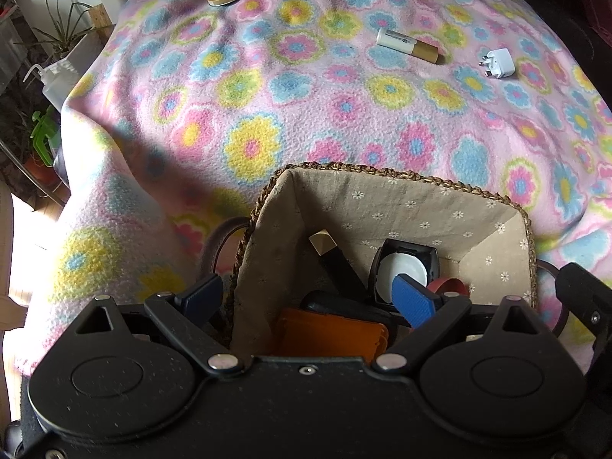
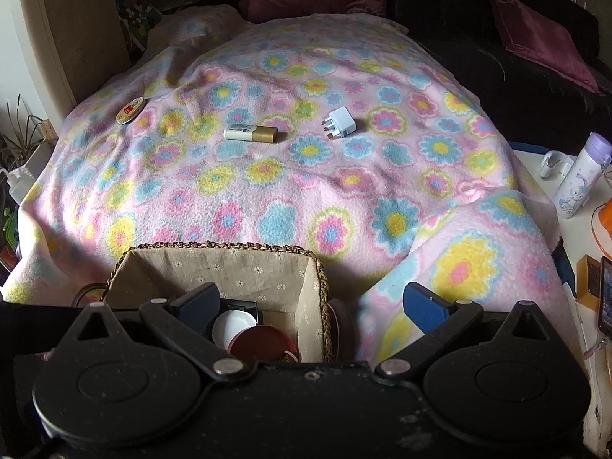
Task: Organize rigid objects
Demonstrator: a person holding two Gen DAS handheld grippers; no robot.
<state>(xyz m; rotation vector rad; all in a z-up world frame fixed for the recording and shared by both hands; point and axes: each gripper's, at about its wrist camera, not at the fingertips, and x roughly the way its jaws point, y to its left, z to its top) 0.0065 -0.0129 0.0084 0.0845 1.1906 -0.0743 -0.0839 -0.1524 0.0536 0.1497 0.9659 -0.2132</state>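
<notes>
1. Covering the surface is a pink fleece blanket (image 2: 267,199) printed with blue, yellow and pink flowers, lying rumpled and hanging over the edges.
2. Sitting at the near edge of the blanket is a woven basket (image 1: 405,179) with a beige daisy-print lining.
3. Lying inside the basket are an orange flat case (image 1: 329,336), a black stick with a cream tip (image 1: 336,264) leaning on the far wall, a black compact with a white disc (image 1: 403,271), and a dark red round lid (image 2: 264,344).
4. Resting out on the blanket, well apart from the basket, are a white and gold cylinder (image 2: 250,132) and, just to its right, a white wall plug (image 2: 340,124) with its prongs pointing left.
5. Lying far off to the left is a round tin with a red label (image 2: 131,110).
6. Hovering over the basket is the left gripper (image 1: 306,298), its jaws standing wide apart with nothing pressed between them; one blue pad (image 1: 413,302) is hanging over the compact.
7. Straddling the basket's right wall is the right gripper (image 2: 317,306), its jaws also spread and gripping nothing.
8. Standing on a white side table to the right is a lilac-capped bottle (image 2: 581,176); potted plants (image 1: 61,34) are showing at the far left.
</notes>
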